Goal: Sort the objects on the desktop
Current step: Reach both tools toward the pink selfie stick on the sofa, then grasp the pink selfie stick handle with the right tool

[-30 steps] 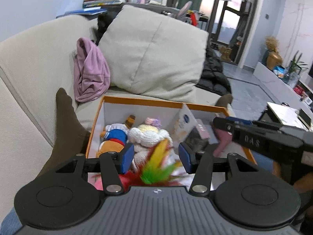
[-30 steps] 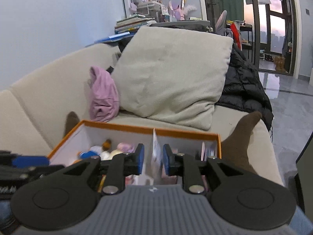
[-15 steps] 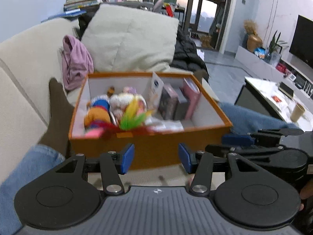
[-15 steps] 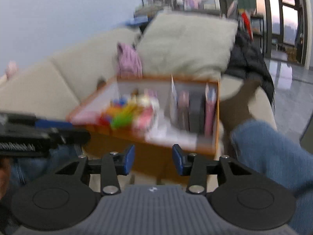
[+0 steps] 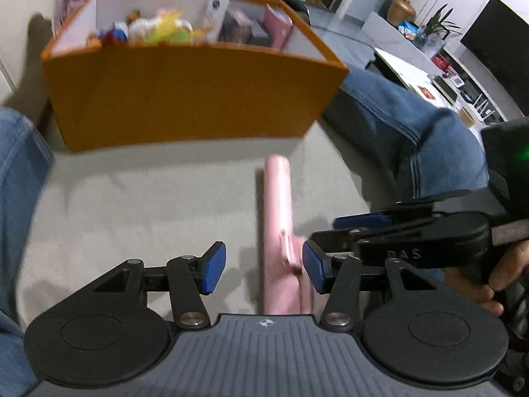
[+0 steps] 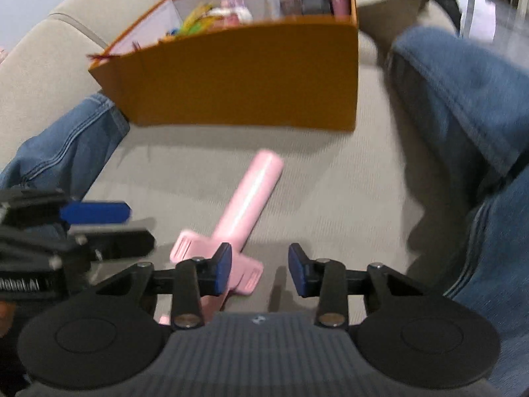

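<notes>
A pink tool with a round handle and a flat head lies on the beige sofa seat in front of the orange box. My left gripper hangs over its head end with the jaws opening. The tool lies between the pads, close to the right one, and neither pad presses it. My right gripper points down beside it, its jaws closing a little. The pink tool has its head partly hidden behind the left finger. Nothing is gripped. Each gripper shows at the edge of the other's view.
The orange box holds plush toys, a bright feather and small packs behind a divider. A person's legs in blue jeans lie on both sides of the seat. A low table and a dark screen stand at the far right.
Both grippers have tipped downward and pulled back from the box to the seat. The pink tool has come into view under them. The right jaws stand wider than a second ago.
</notes>
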A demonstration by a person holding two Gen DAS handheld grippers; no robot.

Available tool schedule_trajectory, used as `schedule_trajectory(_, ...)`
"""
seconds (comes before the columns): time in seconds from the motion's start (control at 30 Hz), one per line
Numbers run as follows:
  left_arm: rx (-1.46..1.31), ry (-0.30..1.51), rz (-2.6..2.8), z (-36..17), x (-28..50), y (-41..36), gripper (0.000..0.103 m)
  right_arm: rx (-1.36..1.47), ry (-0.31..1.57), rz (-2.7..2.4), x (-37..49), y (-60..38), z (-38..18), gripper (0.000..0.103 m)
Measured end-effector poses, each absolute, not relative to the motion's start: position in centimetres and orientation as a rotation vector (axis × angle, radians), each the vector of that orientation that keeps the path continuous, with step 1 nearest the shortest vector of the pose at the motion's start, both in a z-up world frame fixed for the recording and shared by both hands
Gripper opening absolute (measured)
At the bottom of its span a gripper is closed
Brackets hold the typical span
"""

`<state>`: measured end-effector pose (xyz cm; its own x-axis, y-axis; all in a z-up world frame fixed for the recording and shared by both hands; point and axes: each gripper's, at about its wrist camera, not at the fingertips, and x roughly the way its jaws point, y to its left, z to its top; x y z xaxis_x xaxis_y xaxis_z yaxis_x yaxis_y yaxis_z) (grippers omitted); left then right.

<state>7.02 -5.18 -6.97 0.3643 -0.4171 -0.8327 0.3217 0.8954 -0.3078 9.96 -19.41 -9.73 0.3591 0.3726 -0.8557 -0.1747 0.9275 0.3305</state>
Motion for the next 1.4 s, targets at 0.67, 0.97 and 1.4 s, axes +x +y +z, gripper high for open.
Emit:
schedule_trajectory(0.67,-0.144,1.177,-0.45,-10.0,8.2,-5.7,0.065,0.285,1.101,0.353,10.4,-19.9,-9.4,0.037)
schedule_trajectory(0.97,-0.192,1.155,-0.454,-10.8,8.9,-5.9,0.067,0.279,1.173,0.272,10.9,-20.6,-11.4,0.019)
schedule_trajectory(1.4,-0.236,1.169,-0.428,-10.9,8.5,-4.2,0.07,0.328,1.157,0.39,12.0,-18.8,-12.1,0.004)
